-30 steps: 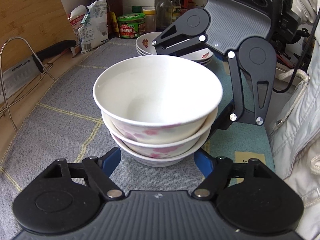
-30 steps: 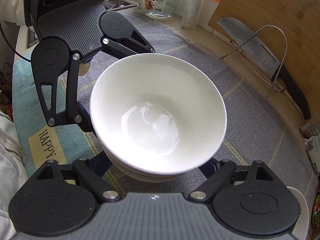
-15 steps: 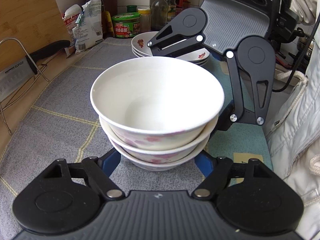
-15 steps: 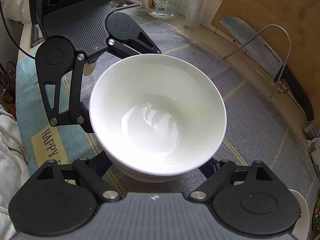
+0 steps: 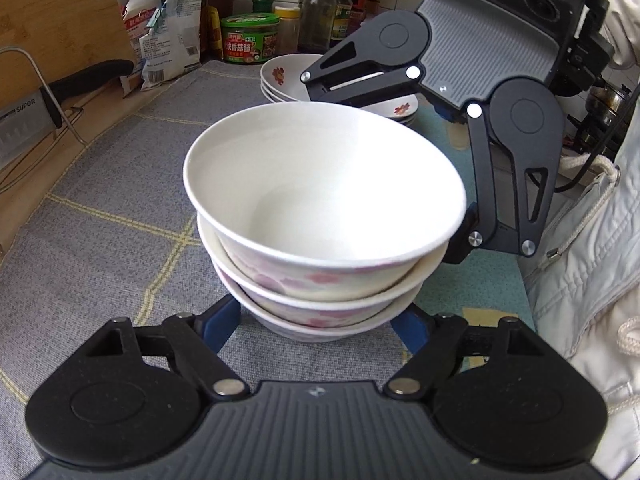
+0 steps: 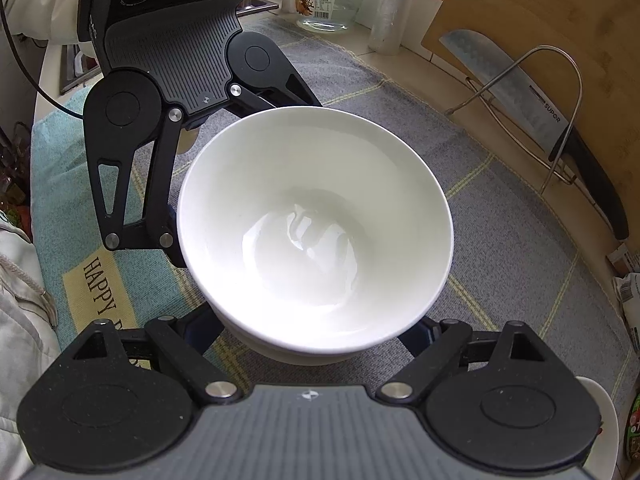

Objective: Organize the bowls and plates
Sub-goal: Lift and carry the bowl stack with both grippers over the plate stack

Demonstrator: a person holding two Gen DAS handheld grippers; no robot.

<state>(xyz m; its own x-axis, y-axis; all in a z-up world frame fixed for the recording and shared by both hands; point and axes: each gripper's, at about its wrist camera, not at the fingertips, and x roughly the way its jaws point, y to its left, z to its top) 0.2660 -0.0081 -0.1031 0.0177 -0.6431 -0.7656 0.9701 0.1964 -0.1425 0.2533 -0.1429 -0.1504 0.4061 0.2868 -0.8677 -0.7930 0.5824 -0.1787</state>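
Left wrist view: your left tool points down at the stack of three bowls. The stack sits right in front of it, between its two blue fingers. One finger is on each side of the bottom bowl. The jaws have just been opening a little, with the bowls between them. The fingertips go under the wide rims, so you cannot tell if the pads press on the bowl or only stand beside it.

Your right tool comes at the same stack from the other side, facing the left one. The bowls sit between its fingers too. The big top bowl covers its tips, so you cannot tell if it grips or not. Both tools are just as near to the stack.

The stack stands on the grey cloth in the middle of the table. It looks a bit tilted. The pile of plates is near the far edge, partly hidden behind the right tool.
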